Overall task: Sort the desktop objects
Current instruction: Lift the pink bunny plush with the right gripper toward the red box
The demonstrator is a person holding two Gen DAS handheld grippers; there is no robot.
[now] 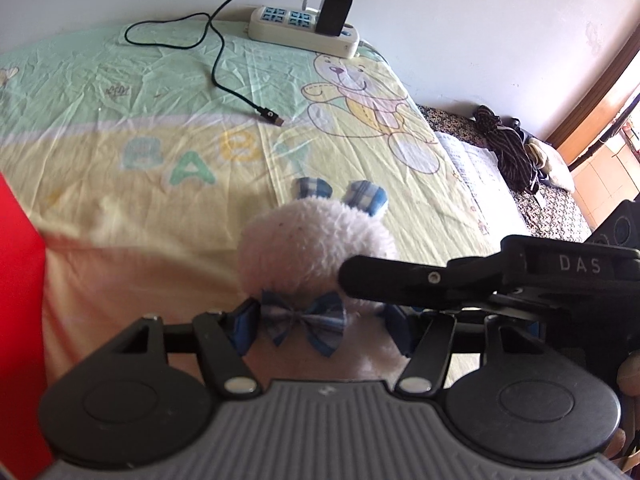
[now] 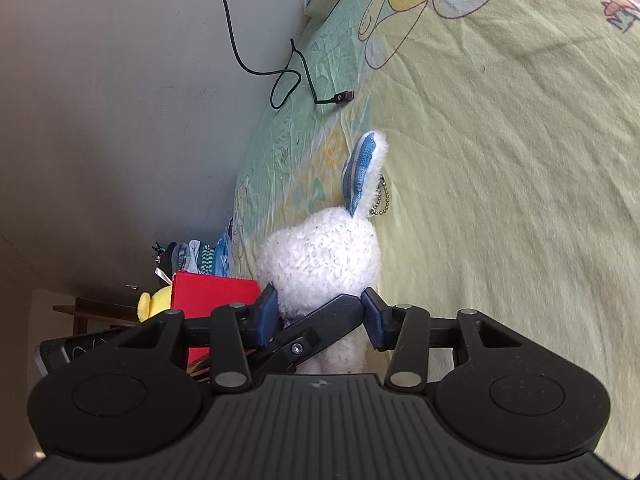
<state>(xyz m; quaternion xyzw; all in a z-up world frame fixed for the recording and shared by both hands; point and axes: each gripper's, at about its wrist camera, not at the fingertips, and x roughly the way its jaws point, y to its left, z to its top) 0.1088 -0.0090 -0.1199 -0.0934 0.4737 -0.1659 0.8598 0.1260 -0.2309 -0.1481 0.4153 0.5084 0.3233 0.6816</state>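
A white plush bunny (image 1: 316,248) with blue plaid ears and a bow tie hangs between both grippers above the cloth-covered desk (image 1: 120,208). My left gripper (image 1: 320,330) has its blue pads (image 1: 245,328) against the bunny's lower body, shut on it. My right gripper (image 2: 319,316) presses its pads (image 2: 267,314) on the bunny (image 2: 320,264) just below the head. In the left wrist view one black finger (image 1: 400,278) of the right gripper reaches in from the right. A finger (image 2: 316,330) of the left gripper crosses the right wrist view.
A red box (image 1: 20,300) stands at the left, also the red box (image 2: 212,294), with a yellow plush (image 2: 154,304) behind it. A power strip (image 1: 304,28) with a charger sits by the wall, its black cable end (image 1: 272,117) lying loose on the cloth. Clothes (image 1: 516,152) lie beyond the right edge.
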